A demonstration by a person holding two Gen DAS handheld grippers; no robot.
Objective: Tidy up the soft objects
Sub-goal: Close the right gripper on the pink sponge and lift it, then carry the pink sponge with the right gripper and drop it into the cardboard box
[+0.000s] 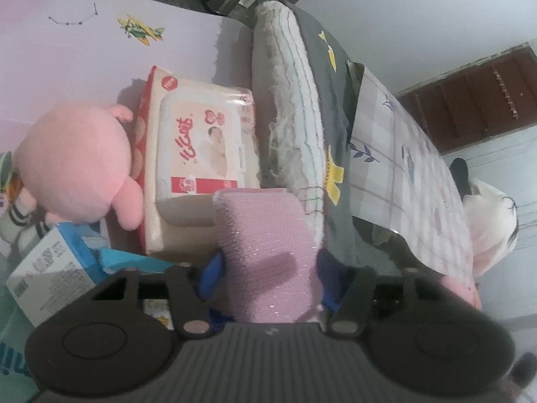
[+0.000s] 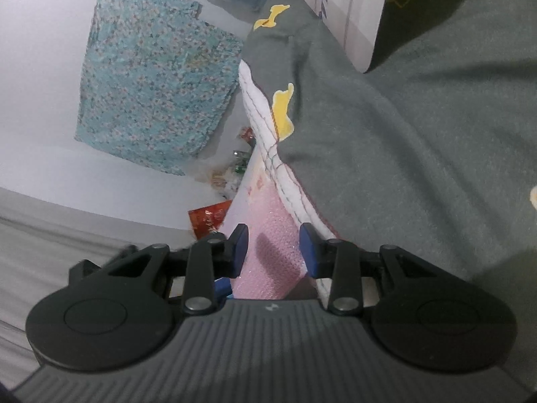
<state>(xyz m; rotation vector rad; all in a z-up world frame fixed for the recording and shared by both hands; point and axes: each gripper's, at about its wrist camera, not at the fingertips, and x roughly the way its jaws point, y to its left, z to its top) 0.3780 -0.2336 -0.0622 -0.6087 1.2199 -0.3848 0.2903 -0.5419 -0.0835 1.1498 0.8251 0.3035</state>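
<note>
- Holding one pink textured cloth (image 1: 268, 252), the left gripper (image 1: 268, 288) had its blue pads (image 1: 211, 275) partly closed against the fabric's two sides
- The right gripper (image 2: 273, 252) also gripped one pink cloth (image 2: 272, 245), its two blue pads (image 2: 308, 248) narrowly spaced and pressing the fabric's edges; whether this was the same cloth I could not tell
- One pack of baby wipes (image 1: 201, 147) lay just beyond the cloth on a pink mat (image 1: 84, 50), touching one pink plush toy (image 1: 74, 164) on its left
- One white and blue box (image 1: 50, 268) sat near the left gripper's left side
- One grey blanket with yellow patches (image 2: 419, 151) covered the bed, its quilted edge (image 1: 295, 107) running just right of the wipes
- One teal floral fabric (image 2: 151, 80) hung on the wall, well apart from the right gripper
- Open mat stretched beyond the wipes; the space around the cloth was crowded
</note>
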